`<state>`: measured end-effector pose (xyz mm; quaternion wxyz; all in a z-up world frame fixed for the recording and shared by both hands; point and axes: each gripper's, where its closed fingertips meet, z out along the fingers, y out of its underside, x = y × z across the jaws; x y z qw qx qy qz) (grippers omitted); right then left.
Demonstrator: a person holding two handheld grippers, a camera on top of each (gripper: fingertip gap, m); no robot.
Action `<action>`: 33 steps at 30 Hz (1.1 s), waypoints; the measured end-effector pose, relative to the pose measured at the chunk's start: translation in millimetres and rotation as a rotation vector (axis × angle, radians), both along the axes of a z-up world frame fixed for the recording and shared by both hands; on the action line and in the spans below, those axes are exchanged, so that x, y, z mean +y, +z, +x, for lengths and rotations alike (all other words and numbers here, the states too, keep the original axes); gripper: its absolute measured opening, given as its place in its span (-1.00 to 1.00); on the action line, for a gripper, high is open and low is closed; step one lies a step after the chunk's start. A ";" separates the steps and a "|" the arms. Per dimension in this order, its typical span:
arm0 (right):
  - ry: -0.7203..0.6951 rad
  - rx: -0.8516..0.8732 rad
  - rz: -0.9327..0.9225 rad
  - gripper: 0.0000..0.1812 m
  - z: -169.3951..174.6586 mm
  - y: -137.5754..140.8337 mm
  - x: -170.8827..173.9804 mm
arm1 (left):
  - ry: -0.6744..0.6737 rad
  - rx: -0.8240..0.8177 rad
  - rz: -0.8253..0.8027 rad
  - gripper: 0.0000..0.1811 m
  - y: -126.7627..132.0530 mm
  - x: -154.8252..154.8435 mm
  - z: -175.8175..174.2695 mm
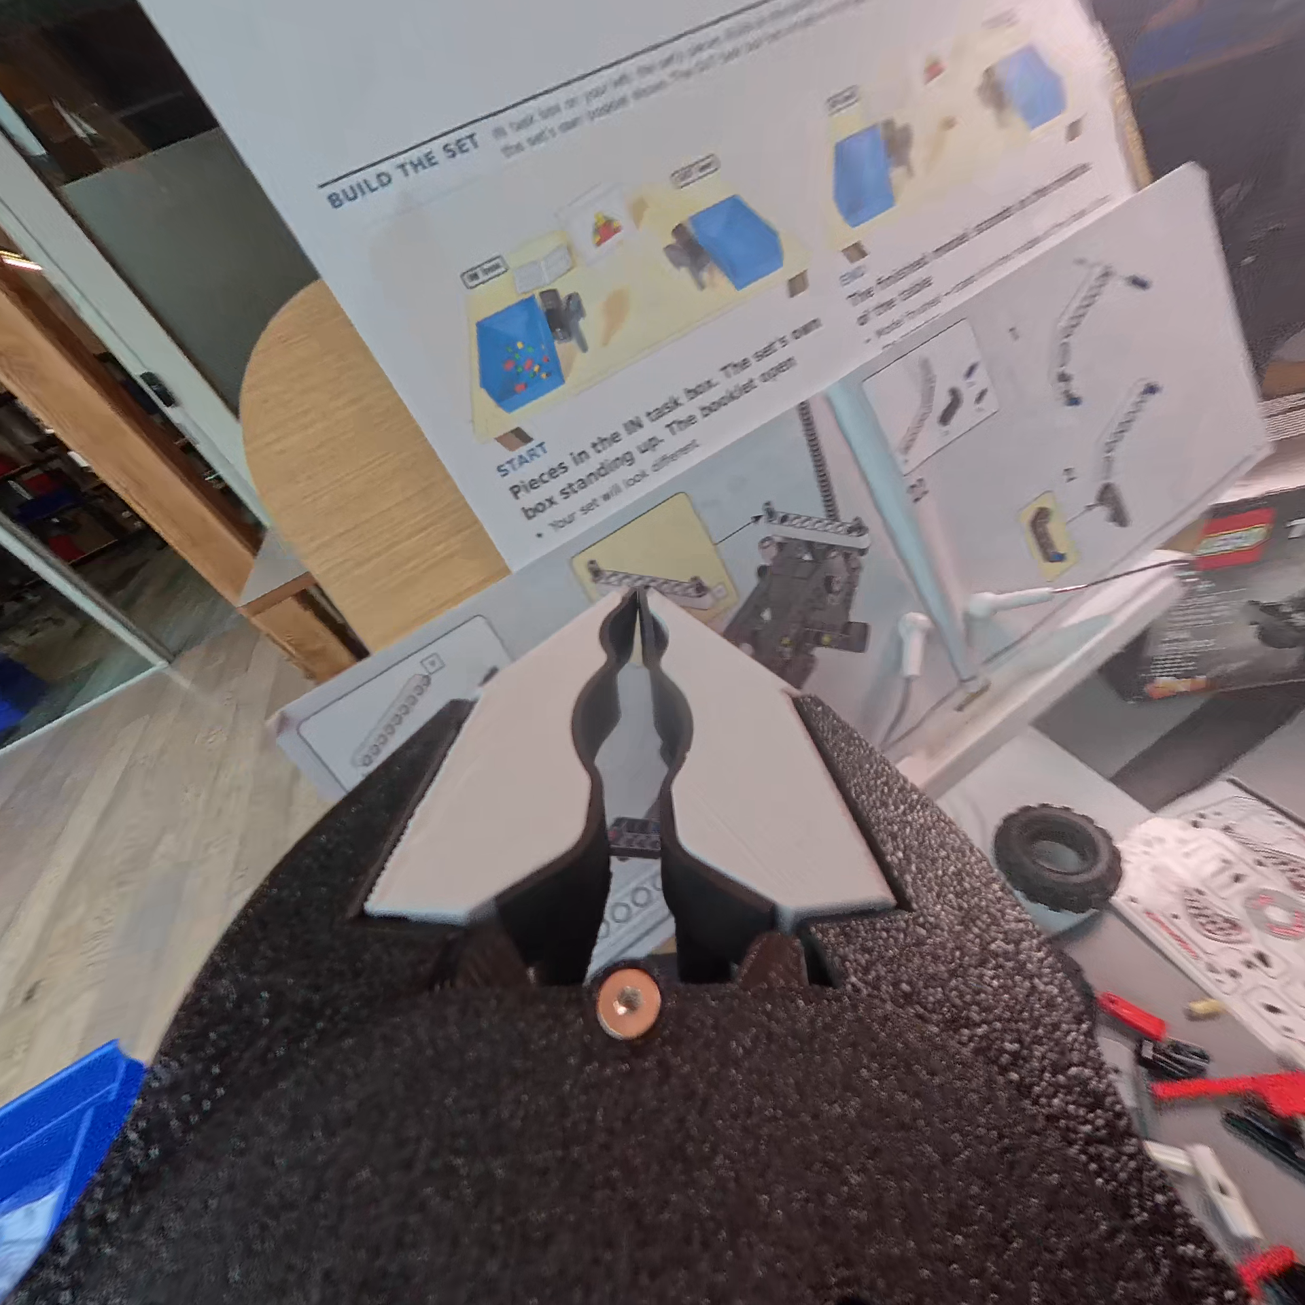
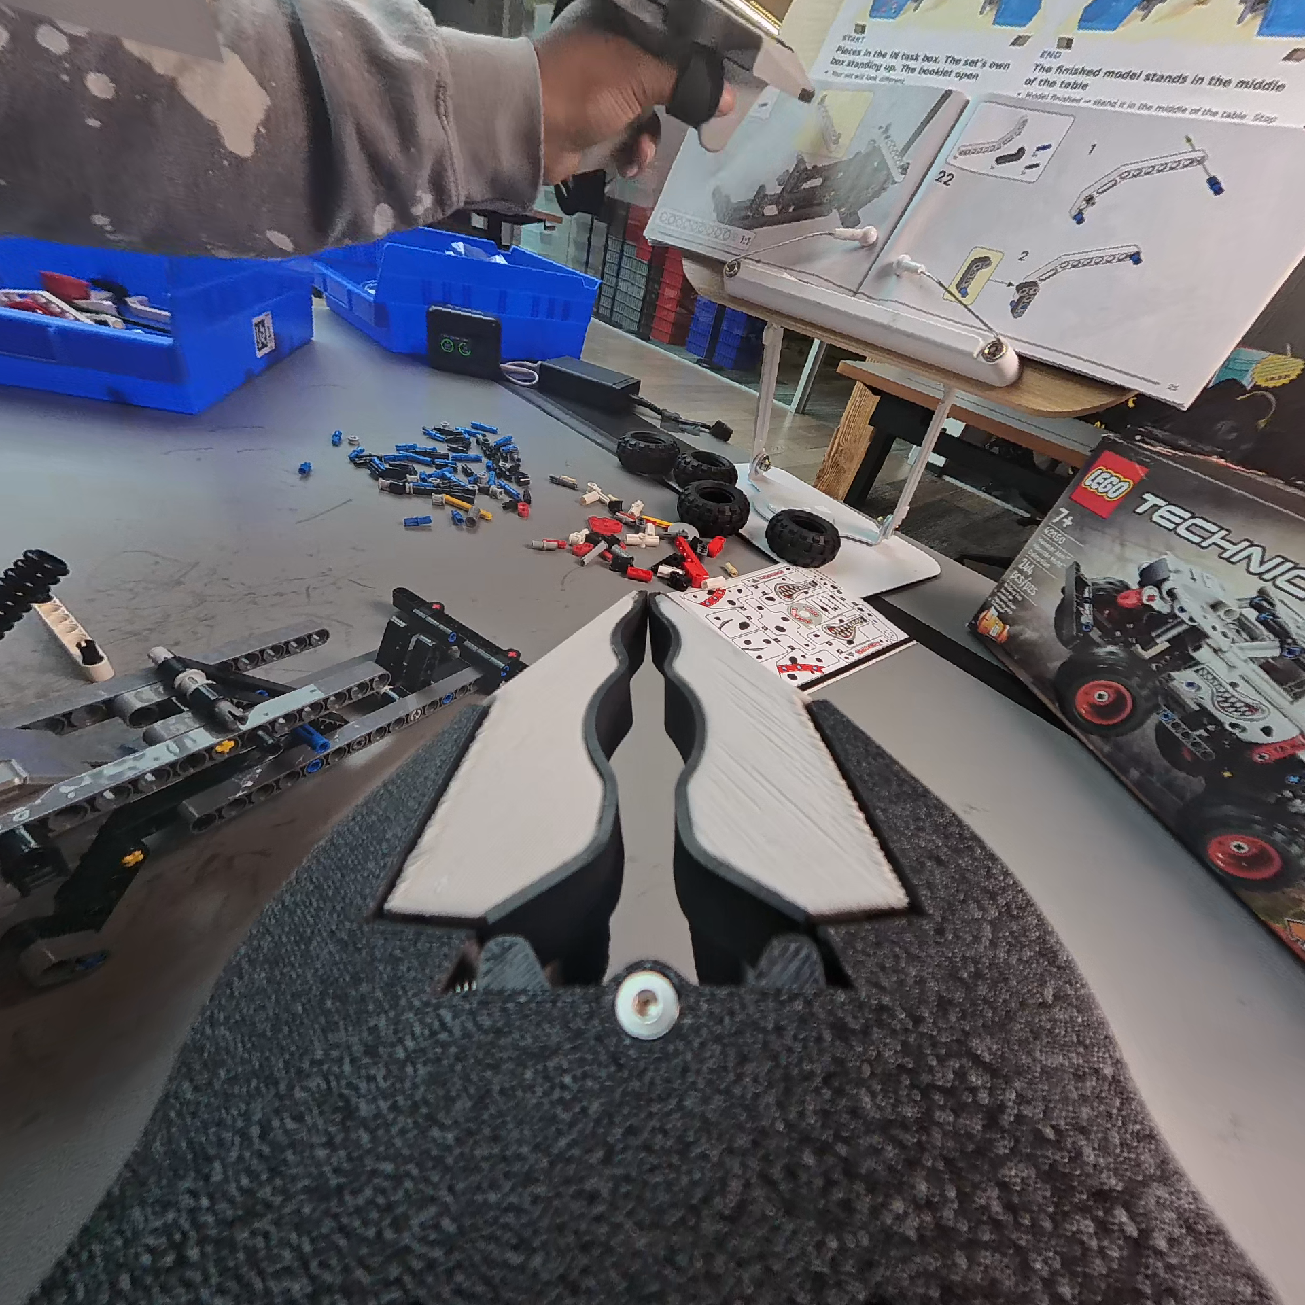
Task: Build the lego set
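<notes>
Tyres beside booklet stand.

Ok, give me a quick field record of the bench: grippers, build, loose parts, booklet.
left gripper: fingertips shut, raised up by the open instruction booklet; nothing visibly held
right gripper: shut, empty, low over the grey table
build: dark grey beam chassis lying on the table, to the left of the right gripper
loose parts: blue and black pin pile; red and white piece pile; four black rubber tyres in a row
sticker sheet: flat beyond the right fingertips
bins: two blue plastic bins far left
</notes>
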<state>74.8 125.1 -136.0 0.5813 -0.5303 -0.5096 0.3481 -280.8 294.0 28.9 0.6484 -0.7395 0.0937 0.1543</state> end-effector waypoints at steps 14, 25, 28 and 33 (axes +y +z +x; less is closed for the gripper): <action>0.294 -0.063 -0.072 -0.97 -6.8 5.1 -61.4 | -0.824 -0.004 -0.736 -0.70 -202.4 -325.7 256.2; 0.491 -0.711 0.170 -0.33 17.5 -62.5 -152.6 | -0.677 -0.013 -0.805 -0.90 -264.6 -370.6 263.0; 0.330 -0.698 0.220 -0.42 10.6 -60.4 -115.0 | -0.704 -0.008 -0.777 -0.89 -261.8 -366.3 269.7; 0.320 -0.472 0.205 -0.56 -2.5 -25.7 -124.6 | -0.707 0.020 -0.677 -0.90 -252.8 -363.0 282.3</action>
